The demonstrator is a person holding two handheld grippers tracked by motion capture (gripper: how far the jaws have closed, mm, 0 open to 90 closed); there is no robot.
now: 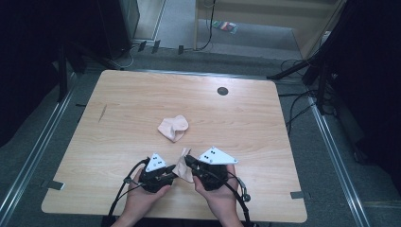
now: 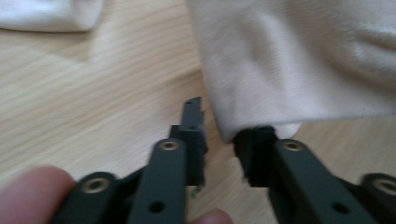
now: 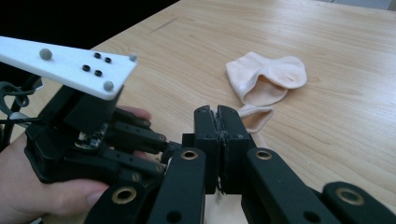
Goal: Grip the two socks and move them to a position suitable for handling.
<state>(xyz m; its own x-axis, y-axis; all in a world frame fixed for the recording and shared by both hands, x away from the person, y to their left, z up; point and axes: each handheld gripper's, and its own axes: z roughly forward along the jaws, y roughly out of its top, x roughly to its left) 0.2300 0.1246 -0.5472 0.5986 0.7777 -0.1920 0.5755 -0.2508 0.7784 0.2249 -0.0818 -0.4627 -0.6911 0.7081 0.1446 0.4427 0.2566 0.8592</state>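
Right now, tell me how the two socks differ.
The far sock lies loose and crumpled mid-table; the near sock is raised between both grippers. The right gripper is clamped on the near sock; nothing touches the far sock. Both look pale pink.

The pale wooden table top (image 1: 118, 123) has a fine straight grain and a smooth finish with a soft sheen. Ahead of both tongs lies a crumpled peach-coloured knitted cloth sock (image 3: 266, 79), matt and soft, with a ribbed cuff. A second sock of the same pale knit cloth (image 2: 299, 60) hangs between the tongs, its weave fine and slightly fuzzy. The left gripper (image 2: 219, 140) and the right gripper (image 3: 222, 140) are of matt black plastic, with brass-coloured metal rivets at the joints and rough-edged dark pads on the jaws. The flat white three-cornered plate (image 3: 70, 65) on the left gripper looks like smooth matt plastic.
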